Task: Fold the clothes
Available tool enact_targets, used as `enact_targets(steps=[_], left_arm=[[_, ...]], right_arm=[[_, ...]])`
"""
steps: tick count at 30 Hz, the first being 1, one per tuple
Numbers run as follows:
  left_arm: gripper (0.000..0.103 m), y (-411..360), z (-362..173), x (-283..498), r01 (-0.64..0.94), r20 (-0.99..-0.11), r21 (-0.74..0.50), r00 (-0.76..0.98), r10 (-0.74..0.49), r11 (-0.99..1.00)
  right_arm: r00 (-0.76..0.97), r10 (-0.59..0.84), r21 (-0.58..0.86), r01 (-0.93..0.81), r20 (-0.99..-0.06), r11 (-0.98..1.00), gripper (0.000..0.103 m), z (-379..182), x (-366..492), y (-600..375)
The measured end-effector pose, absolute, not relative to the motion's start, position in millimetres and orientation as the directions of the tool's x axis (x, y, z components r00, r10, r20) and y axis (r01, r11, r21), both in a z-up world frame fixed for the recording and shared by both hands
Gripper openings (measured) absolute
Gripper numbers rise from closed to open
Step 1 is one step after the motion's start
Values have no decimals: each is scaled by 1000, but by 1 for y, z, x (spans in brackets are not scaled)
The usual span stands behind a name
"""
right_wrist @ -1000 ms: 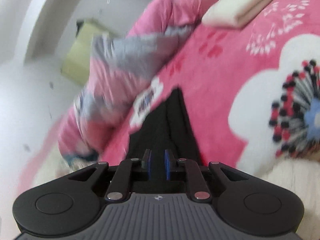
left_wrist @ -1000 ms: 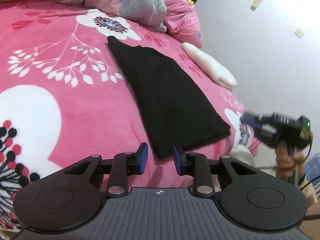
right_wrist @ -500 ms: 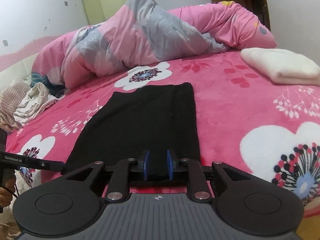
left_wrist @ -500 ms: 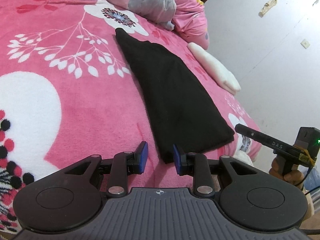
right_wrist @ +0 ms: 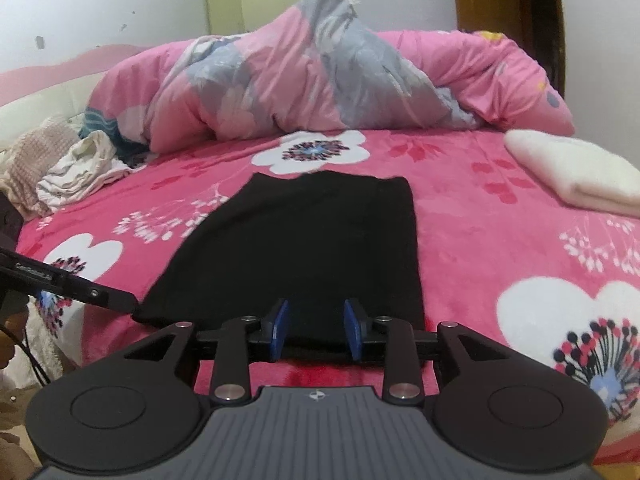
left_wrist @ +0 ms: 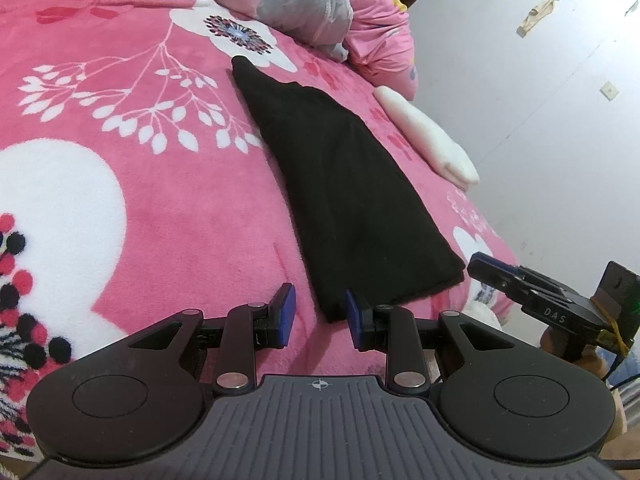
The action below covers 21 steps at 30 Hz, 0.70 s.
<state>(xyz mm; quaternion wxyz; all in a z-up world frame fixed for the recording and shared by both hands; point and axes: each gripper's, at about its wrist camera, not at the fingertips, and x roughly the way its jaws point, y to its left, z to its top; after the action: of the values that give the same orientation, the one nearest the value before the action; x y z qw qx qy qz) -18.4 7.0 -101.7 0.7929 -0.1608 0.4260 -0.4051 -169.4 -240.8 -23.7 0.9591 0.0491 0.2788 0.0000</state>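
So the black garment [left_wrist: 340,196] is lying flat on the pink floral blanket [left_wrist: 152,208], already folded into a long narrow strip. In the left wrist view it runs from the upper middle of the frame down to the lower middle, with its near corner ending right between the blue pads of the left gripper [left_wrist: 318,316]. That gripper's jaws stand moderately apart with nothing pinched between them, and the corner of the cloth sits in the gap (whether a pad actually touches the fabric I can't tell).

In the right wrist view the right gripper [right_wrist: 314,330] is at the bottom middle, jaws also spread partway and gripping nothing, and the near edge of the garment lies just past its pads. The left gripper pokes in from the left edge there, its tip right at the garment's lower left corner.

Other stuff: a bunched pink and grey duvet [right_wrist: 320,80] across the top of that frame, a folded white towel [right_wrist: 580,172] at the right edge, and some crumpled light clothes [right_wrist: 68,168] at the left.
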Motion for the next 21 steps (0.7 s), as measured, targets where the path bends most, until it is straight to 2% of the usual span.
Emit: enact_targets(steps=[6,11,14,18,21], left_arm=[[27,13,-98,-22,517,-520,-603,324,-791,608],[27,18,-97,-20,524,-506,-595,344,-791,609],[27,21,-94,-18,535,-495,-585,359,-791,609],[27,20,-91,-13,545,-479,-583,369,-796,603],[27,13,-86,-11,568,-479,-551,385,-789,612]], right_arm=[[854,44,23,-37,-518,999,32,-27,-156,-219],[745,-53,-80,-1,-665,997,31,-59,-144,-213],[761,-43,-78,-10,-647,997,31,-42,-156,-211],[827,-11,-63,-30,-562,998,31,-21,-146,-206],[834,19,-53,-57,-552,997,31,-30,-125,-198]])
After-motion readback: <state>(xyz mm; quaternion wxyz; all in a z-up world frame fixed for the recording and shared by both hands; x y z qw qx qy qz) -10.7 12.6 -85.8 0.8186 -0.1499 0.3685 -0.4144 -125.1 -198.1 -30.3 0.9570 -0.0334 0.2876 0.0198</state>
